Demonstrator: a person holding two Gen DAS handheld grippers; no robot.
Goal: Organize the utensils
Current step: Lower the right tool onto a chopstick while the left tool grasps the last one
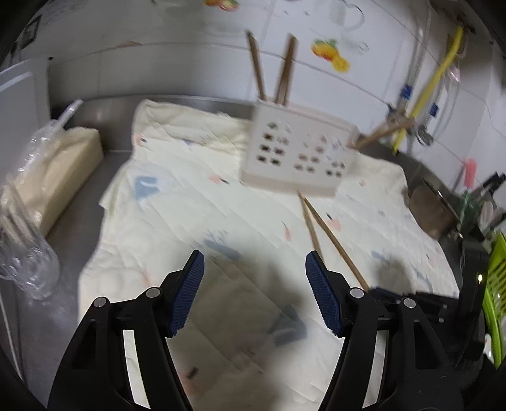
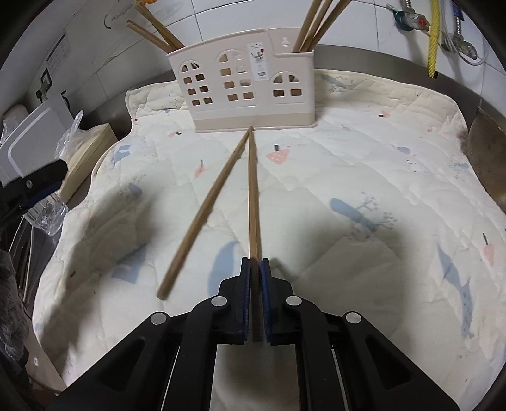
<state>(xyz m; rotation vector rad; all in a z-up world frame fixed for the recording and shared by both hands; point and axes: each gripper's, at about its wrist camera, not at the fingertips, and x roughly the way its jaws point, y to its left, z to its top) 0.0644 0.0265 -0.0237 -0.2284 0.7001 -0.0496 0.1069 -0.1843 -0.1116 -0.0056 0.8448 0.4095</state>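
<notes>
Chopsticks are the task's thing, and two of them lie loose on the cloth [image 2: 316, 177]. The held chopstick [image 2: 254, 202] runs straight from the right gripper [image 2: 255, 268] toward the holder [image 2: 249, 91]; its far tip sits just in front of the holder's base. The right gripper's blue pads are pressed together on its near end, pinching it. The free chopstick [image 2: 202, 218] lies beside it at an angle, its far tip meeting the other's, its near end well to the left of the right gripper and untouched.

Some of the sorting looks done: a pair of chopsticks [image 2: 155, 27] stands tilted in the holder's left compartment and a bundle [image 2: 316, 23] in its right one. The middle compartment shows nothing sticking out. What is left, by my reading, is these two on the cloth: the held one has yet to be lifted and dropped in, the free one has yet to be picked up.

All are plain, slim, light-brown wooden sticks, square toward the thick end. The holder is a beige plastic box shaped like a house front, with window cut-outs and a label.

The left gripper [image 1: 254, 284] hangs over bare cloth, its fingers spread wide with nothing between them. The left wrist view is blurred.
</notes>
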